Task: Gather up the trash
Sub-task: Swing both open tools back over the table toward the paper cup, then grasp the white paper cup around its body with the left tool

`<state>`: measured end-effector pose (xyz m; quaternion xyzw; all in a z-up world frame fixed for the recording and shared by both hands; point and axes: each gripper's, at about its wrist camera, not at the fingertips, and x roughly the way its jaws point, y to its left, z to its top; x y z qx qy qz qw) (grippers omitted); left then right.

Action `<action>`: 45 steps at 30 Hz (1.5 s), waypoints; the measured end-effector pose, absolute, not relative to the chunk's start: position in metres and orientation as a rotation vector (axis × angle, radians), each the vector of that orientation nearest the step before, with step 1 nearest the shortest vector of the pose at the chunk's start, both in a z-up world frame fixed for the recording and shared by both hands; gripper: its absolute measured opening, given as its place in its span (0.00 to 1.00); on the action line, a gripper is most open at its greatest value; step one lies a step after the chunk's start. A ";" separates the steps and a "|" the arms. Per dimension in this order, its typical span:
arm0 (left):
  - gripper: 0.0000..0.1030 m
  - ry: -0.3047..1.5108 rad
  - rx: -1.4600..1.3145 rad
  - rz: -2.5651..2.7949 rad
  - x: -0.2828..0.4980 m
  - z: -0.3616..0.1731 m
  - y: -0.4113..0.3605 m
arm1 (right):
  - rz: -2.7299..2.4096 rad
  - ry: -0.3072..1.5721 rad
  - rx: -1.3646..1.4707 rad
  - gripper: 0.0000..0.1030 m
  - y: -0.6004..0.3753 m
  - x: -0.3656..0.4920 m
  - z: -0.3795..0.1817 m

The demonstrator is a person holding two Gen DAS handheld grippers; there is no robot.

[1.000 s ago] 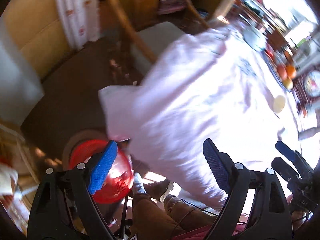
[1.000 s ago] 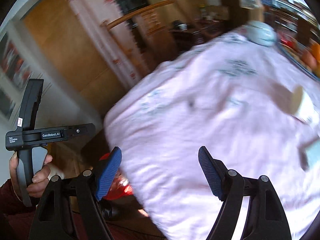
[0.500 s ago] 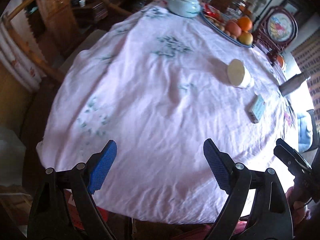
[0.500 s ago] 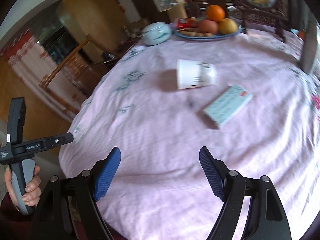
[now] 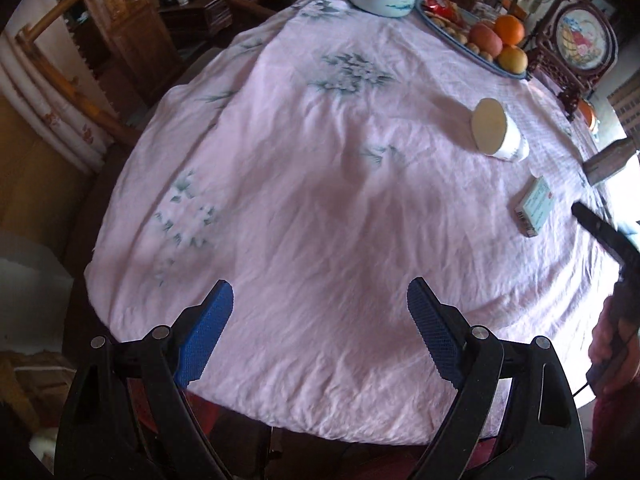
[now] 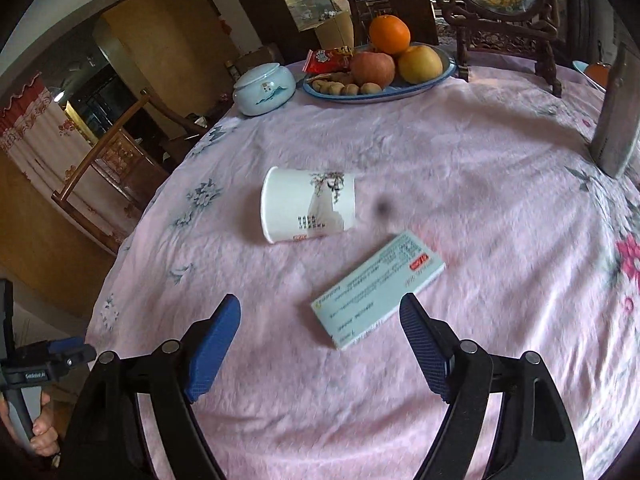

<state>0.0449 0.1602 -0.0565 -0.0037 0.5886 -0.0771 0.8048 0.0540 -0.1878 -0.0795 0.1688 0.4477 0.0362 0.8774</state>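
right tongs (image 6: 320,336) are hovering wide open and empty just short of the flat box (image 6: 378,289), which is lying on the table (image 6: 500,240) beside a tipped paper cup (image 6: 308,210); closing squarely across the box's narrow sides is advisable. left tongs (image 5: 320,326), also open and empty, are showing the cup's mouth (image 5: 489,127), while the right view is showing its printed side.

Soft daylight, slight motion blur, dark fisheye-warped edges.

You are facing a round table (image 6: 500,208) under a wrinkled pink cloth. On it lie a tipped paper cup (image 6: 308,210), a flat box (image 6: 378,289), a lidded jar (image 6: 264,88) and a fruit plate (image 6: 448,70).
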 end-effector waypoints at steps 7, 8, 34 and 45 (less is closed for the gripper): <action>0.83 1.289 -0.054 -0.028 0.029 -0.057 0.185 | 0.165 0.929 0.291 0.78 -0.178 0.111 -0.092; 0.83 1.292 -0.060 -0.015 0.027 -0.057 0.187 | 0.176 0.929 0.270 0.78 -0.175 0.118 -0.095; 0.83 1.303 -0.110 -0.013 0.032 -0.055 0.168 | 0.295 0.888 0.276 0.79 -0.146 0.113 -0.084; 0.83 1.244 0.056 -0.265 0.105 -0.053 0.054 | 0.009 0.913 0.471 0.79 -0.232 0.047 -0.108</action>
